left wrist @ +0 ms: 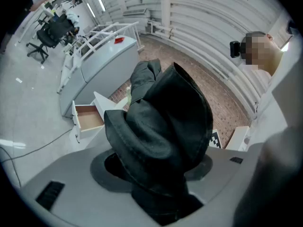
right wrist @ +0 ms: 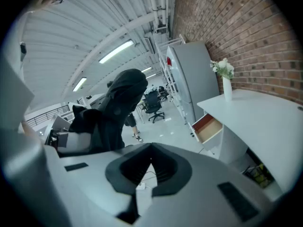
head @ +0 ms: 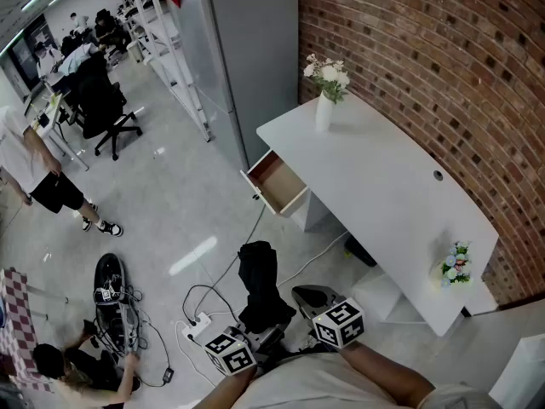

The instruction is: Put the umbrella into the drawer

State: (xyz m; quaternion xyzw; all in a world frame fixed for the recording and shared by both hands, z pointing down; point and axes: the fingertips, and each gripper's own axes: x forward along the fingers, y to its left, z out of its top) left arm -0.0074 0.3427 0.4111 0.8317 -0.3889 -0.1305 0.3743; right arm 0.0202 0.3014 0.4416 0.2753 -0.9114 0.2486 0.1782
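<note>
Pinching floppy umbrella (left wrist: 161, 122) in left gripper (left wrist: 158, 171), holding right gripper (right wrist: 149, 171) pressed together empty; risking loose canopy catching on drawer (head: 277, 181) at twelve o'clock.

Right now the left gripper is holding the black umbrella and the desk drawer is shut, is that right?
No: the drawer stands open, as the head view shows. The left gripper does hold the black umbrella.

I read the umbrella (left wrist: 161, 126) as black matt cloth, creased, with stitched seams. Drawer (head: 274, 180): wood-look brown inside, smooth white front. Desk (head: 383, 186): smooth matt white top. Wall (head: 443, 49): rough red brick. Floor (head: 179, 203): grey, polished, showing glossy light patches.
</note>
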